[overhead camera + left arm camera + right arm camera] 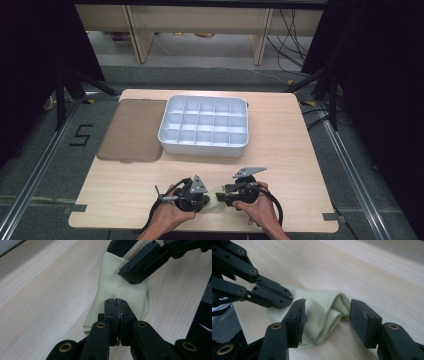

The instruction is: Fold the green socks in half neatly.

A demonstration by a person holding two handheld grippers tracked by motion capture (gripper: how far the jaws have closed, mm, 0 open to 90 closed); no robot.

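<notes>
Sock, pale yellow-green, folded over on itself, lying on the wooden table at the near edge, between both grippers. Pinched along one side by the left gripper, jaws pressed tight together with a thin layer of the knit caught between the pads. Straddled at the folded end by the right gripper, jaws spread wide, one pad against the fabric on one side, the other pad standing just off the rolled cuff on the other side; not clamped. Seen from the left gripper view with the right gripper's black jaw hanging over the far end of the fabric. Seen from above as a small pale patch wedged between left gripper and right gripper, each held in a hand coming up from the bottom edge, cables trailing back.

Farther out, toward the middle of the table: white compartment tray, a grid of small cells, sitting flat. Just beside it on the left, a brown flat lid or mat, edge close against the tray. Well apart from the sock, both of them.
</notes>
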